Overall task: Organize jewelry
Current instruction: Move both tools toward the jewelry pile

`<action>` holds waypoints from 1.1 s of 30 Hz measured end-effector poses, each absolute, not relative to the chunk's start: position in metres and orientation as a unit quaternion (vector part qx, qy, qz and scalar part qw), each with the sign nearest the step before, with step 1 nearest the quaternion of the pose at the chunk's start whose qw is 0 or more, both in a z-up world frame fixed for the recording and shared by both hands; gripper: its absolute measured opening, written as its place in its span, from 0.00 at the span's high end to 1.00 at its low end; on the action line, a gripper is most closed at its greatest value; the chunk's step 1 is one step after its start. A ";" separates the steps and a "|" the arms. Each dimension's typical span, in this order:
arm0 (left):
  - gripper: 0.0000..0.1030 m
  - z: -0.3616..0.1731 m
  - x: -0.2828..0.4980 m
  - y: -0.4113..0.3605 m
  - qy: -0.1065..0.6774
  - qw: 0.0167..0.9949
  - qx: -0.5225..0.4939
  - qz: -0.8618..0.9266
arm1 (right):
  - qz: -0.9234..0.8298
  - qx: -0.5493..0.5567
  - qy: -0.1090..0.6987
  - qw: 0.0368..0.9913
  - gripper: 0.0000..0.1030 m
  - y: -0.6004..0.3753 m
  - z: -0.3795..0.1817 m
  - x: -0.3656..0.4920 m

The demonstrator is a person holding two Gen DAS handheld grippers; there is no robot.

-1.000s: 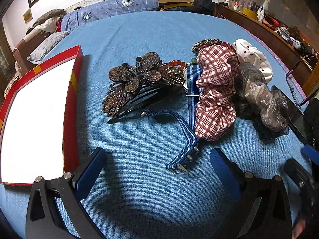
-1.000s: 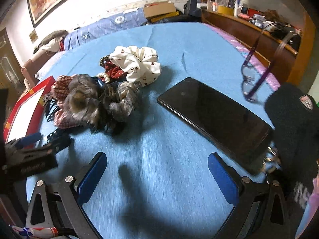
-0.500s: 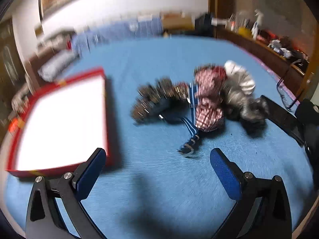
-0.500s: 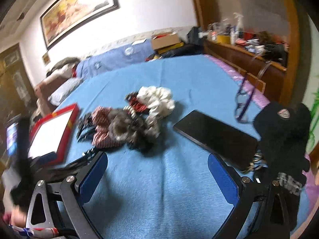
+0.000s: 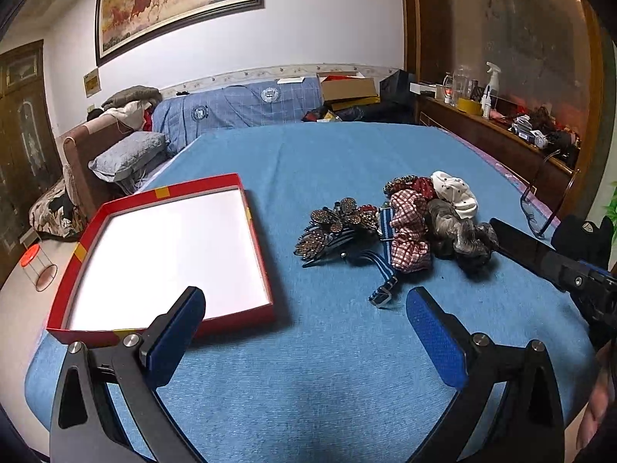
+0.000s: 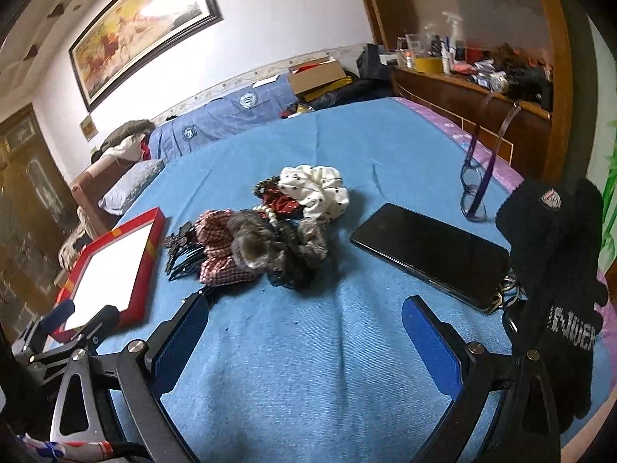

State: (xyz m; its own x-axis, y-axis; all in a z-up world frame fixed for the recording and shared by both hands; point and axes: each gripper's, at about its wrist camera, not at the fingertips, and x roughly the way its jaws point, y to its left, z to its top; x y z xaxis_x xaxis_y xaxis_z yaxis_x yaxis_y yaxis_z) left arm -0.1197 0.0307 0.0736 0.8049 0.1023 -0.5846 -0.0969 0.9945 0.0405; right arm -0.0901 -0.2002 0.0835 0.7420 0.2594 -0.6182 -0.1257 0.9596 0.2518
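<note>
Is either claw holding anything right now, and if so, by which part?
Nothing is held. The left claw and right claw are both open over bare blue bedcover, short of the accessory pile and the red box.

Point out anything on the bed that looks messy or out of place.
The scrunchies, butterfly hair comb and striped strap lie tangled in one heap, while the red box beside them holds nothing. A phone and glasses sit nearby.

A lived-in home bedroom: a bed under a blue blanket (image 5: 347,347) fills the room, a framed horse painting (image 5: 177,4) hangs on the white wall, a pillow (image 5: 127,156) lies beside the bed's far left corner, and a cluttered wooden sideboard (image 6: 474,104) runs along its right edge
</note>
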 end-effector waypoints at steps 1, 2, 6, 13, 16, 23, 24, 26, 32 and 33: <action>0.00 0.074 -0.121 0.032 0.307 0.950 0.003 0.053 | 0.103 0.092 0.341 0.930 0.00 -0.198 0.085 -0.092; 0.00 0.073 -0.122 0.032 0.307 0.950 0.002 0.053 | 0.104 0.089 0.341 0.930 0.00 -0.197 0.086 -0.092; 0.00 0.072 -0.123 0.031 0.308 0.950 0.003 0.052 | 0.107 0.089 0.345 0.928 0.00 -0.195 0.085 -0.095; 0.00 0.071 -0.128 0.029 0.314 0.948 0.011 0.047 | 0.108 0.088 0.341 0.930 0.00 -0.195 0.087 -0.100; 0.00 0.070 -0.129 0.028 0.315 0.948 0.015 0.046 | 0.109 0.087 0.342 0.929 0.00 -0.196 0.086 -0.100; 0.00 0.070 -0.129 0.026 0.317 0.947 0.016 0.045 | 0.112 0.089 0.343 0.928 0.00 -0.196 0.084 -0.100; 0.00 0.070 -0.130 0.025 0.318 0.947 0.017 0.045 | 0.112 0.089 0.343 0.929 0.00 -0.196 0.084 -0.100; 0.00 0.069 -0.129 0.025 0.320 0.946 0.017 0.045 | 0.112 0.088 0.343 0.928 0.00 -0.196 0.083 -0.101; 0.00 0.065 -0.124 0.026 0.328 0.943 0.014 0.043 | 0.114 0.092 0.350 0.925 0.00 -0.196 0.079 -0.097; 0.00 0.064 -0.123 0.027 0.331 0.943 0.013 0.042 | 0.114 0.092 0.351 0.925 0.00 -0.195 0.078 -0.096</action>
State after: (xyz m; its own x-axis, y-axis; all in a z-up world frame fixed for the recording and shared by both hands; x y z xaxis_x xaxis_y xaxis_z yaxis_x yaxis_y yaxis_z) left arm -0.1233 0.0272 0.0636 0.7777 0.0883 -0.6224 -0.0717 0.9961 0.0518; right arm -0.0962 -0.1954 0.0778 0.7270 0.2756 -0.6290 -0.1467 0.9571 0.2499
